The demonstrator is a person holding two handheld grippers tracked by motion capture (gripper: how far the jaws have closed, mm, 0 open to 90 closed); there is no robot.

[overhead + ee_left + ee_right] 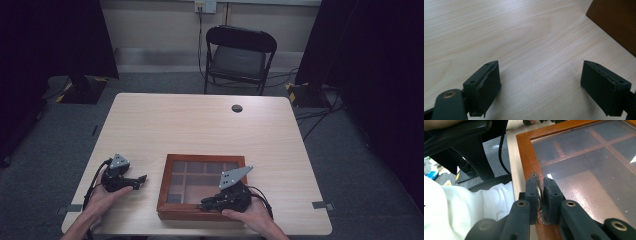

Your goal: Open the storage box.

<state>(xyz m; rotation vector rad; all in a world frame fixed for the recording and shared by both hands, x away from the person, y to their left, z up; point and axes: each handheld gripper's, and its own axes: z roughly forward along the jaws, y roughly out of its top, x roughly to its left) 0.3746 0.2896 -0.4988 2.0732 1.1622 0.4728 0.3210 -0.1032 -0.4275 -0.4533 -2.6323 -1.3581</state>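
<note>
Your two hands enter from the near edge of the pale wooden table (200, 120), each holding a black gripper. Largest on the tabletop is a reddish-brown wooden box (172, 209) with a glass lid, sitting at the near edge, slightly right of centre. Through the glass you can see wooden dividers forming several compartments; what lies in them cannot be made out.

Your right gripper (204, 204) rests over the box's near rim, pointing left along it. In the right gripper view its jaws are pressed nearly together on a small ornate metal handle (539, 195) fixed to the box's front frame (529, 162). A white sleeve (461, 207) shows just left of the box there.

Your left gripper (143, 178) sits on the bare table left of the box, apart from it, pointing towards it. In the left gripper view its pads (489, 90) stand wide apart with nothing between them, only bare wood grain below.

Beyond the table's far edge stands a black folding chair (239, 57).
</note>
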